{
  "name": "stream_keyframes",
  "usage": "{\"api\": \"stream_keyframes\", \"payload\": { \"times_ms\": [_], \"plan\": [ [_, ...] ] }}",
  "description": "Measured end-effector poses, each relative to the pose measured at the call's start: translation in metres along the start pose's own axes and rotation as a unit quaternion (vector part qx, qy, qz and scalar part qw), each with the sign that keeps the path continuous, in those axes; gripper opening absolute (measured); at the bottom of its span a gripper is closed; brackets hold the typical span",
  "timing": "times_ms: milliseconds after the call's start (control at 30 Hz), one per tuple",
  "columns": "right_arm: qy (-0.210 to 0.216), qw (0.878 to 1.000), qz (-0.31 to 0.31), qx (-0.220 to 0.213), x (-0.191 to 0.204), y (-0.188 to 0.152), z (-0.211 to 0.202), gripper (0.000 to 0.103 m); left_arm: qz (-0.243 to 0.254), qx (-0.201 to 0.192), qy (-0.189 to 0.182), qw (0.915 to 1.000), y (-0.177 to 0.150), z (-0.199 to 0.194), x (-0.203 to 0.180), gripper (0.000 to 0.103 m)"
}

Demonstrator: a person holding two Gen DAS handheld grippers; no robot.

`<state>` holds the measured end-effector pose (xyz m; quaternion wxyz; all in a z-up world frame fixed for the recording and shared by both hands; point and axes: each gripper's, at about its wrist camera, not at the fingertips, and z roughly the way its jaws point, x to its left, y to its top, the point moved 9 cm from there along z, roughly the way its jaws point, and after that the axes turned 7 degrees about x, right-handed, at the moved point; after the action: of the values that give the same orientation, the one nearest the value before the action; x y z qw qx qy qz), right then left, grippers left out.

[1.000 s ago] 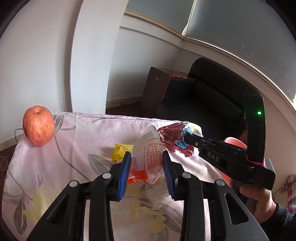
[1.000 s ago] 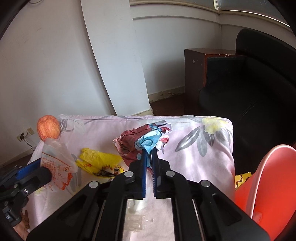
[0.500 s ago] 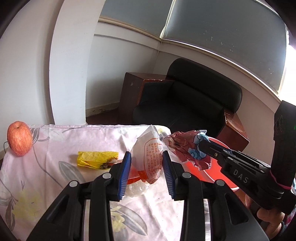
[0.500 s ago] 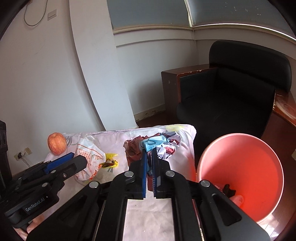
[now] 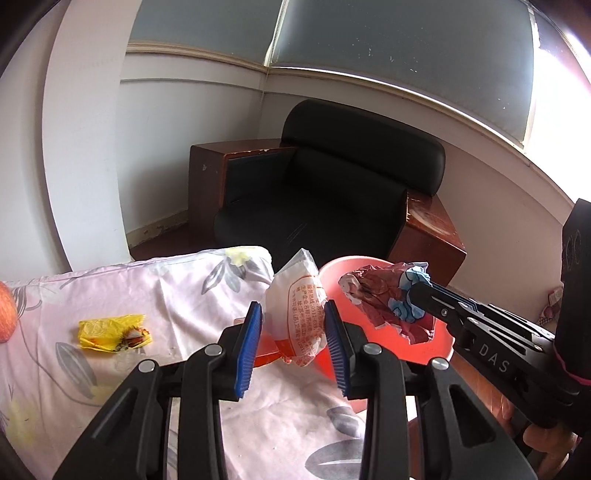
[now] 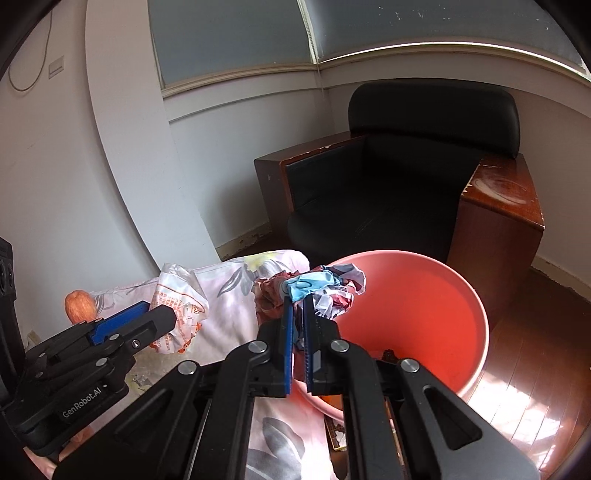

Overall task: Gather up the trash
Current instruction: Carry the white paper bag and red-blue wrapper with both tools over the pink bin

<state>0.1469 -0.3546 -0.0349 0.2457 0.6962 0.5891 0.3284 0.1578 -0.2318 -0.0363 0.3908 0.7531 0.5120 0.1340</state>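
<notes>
Both wrappers carried toward the bin

Left wrist: our left gripper clamps the white wrapper beside the red bin, above the worktop. Right wrist: our right gripper pinches the crumpled red-blue wrapper over the bin's near rim; next, we judge, move inward and release.

White walls, frosted corner windows, black armchair with wooden sides, glossy wood floor

Bin mouth open, unobstructed below held wrappers; armchair close behind bin; table edge adjoining.
</notes>
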Motion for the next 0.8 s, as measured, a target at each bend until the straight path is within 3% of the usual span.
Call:
{"api": "stream_keyframes", "payload": {
  "times_ms": [367, 800],
  "plan": [
    [-0.048, 0.998, 0.037, 0.009, -0.055, -0.013, 0.000, 0.006, 0.039, 0.025, -0.020, 0.9987, -0.001, 0.038, -0.056, 0.034],
    [-0.070, 0.996, 0.057, 0.024, -0.083, -0.027, 0.010, 0.006, 0.061, 0.059, -0.022, 0.9961, -0.012, 0.076, -0.081, 0.035]
  ]
}}
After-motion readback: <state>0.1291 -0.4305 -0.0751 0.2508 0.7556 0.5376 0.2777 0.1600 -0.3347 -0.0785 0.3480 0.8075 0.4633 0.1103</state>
